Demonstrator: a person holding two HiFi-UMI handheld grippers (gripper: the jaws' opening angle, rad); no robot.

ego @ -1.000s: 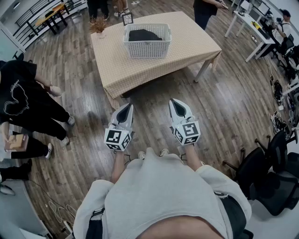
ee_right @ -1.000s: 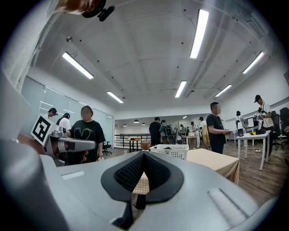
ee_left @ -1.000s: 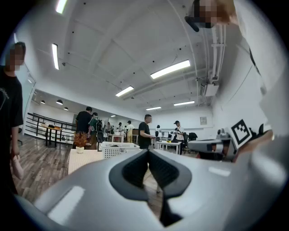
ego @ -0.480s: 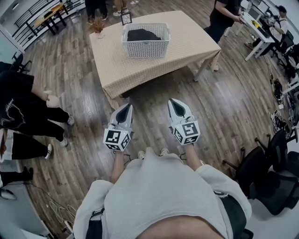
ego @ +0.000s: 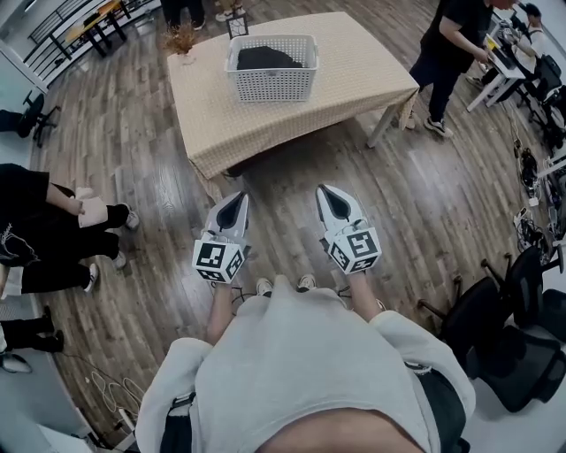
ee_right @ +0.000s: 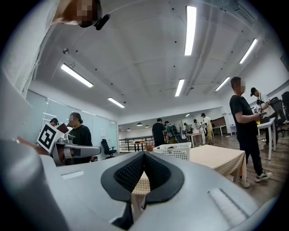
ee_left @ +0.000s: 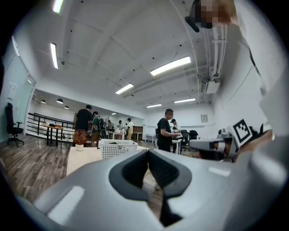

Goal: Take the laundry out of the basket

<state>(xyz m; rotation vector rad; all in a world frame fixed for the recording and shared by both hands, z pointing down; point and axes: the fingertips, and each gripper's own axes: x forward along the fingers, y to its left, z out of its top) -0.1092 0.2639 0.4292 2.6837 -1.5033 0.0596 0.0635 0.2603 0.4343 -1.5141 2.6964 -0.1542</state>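
Observation:
A white slatted basket (ego: 271, 67) stands on a table with a beige checked cloth (ego: 301, 106); dark laundry (ego: 263, 58) lies inside it. My left gripper (ego: 237, 200) and right gripper (ego: 328, 192) hang side by side over the wooden floor, well short of the table's near edge. Both are shut with nothing between the jaws. In the left gripper view the basket (ee_left: 118, 148) shows far ahead above the closed gripper (ee_left: 148, 153). The right gripper view has the basket (ee_right: 174, 151) just beyond its closed gripper (ee_right: 144, 155).
A potted dry plant (ego: 184, 40) and a small framed sign (ego: 237, 26) sit at the table's far edge. A person in black (ego: 455, 53) stands right of the table. Other people (ego: 44, 230) stand at the left. Office chairs (ego: 508, 327) crowd the right.
The person in black has walked from behind the table to its right side. The people at the left have shifted. Both grippers hold the same pose, still shut.

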